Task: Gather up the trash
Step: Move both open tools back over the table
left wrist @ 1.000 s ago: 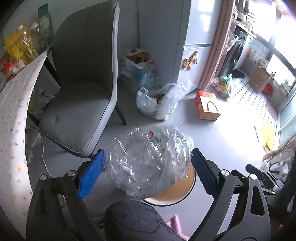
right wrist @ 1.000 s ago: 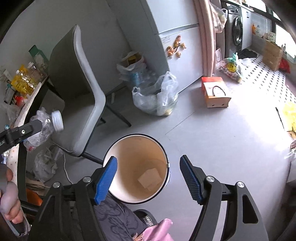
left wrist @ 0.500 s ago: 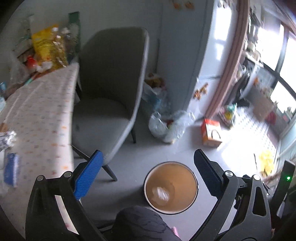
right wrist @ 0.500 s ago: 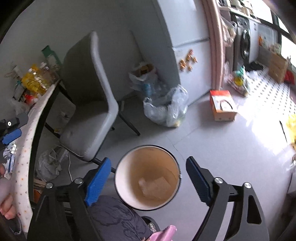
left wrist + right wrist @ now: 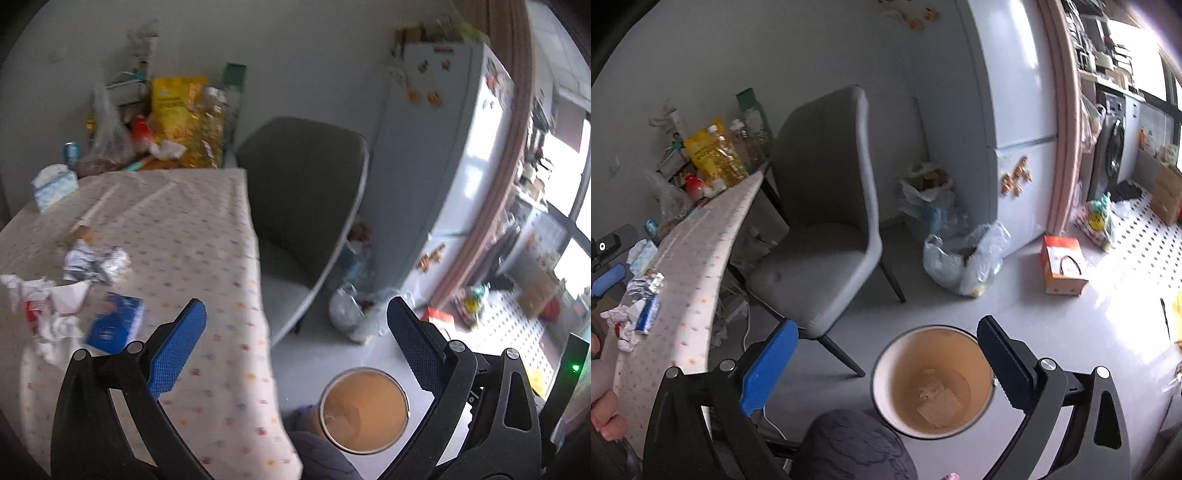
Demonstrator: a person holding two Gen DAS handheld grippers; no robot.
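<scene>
Hovering, both grippers empty, jaws spread wide.
Left gripper point(image 5: 295, 325) over table point(image 5: 207, 266) edge near blue pack point(image 5: 114, 326); right gripper point(image 5: 886, 343) above bin point(image 5: 932, 380).

Grey chair point(image 5: 827, 229) beside white fridge point(image 5: 1015, 110).

One bin point(image 5: 932, 380), one chair point(image 5: 827, 221), one table point(image 5: 207, 266), two floor bags point(image 5: 964, 254), one box point(image 5: 1062, 269)

No legible text in either view.
Print on the blue packet point(image 5: 114, 323), yellow bag point(image 5: 173, 107) and orange box point(image 5: 1062, 269) is too blurred to read.
</scene>
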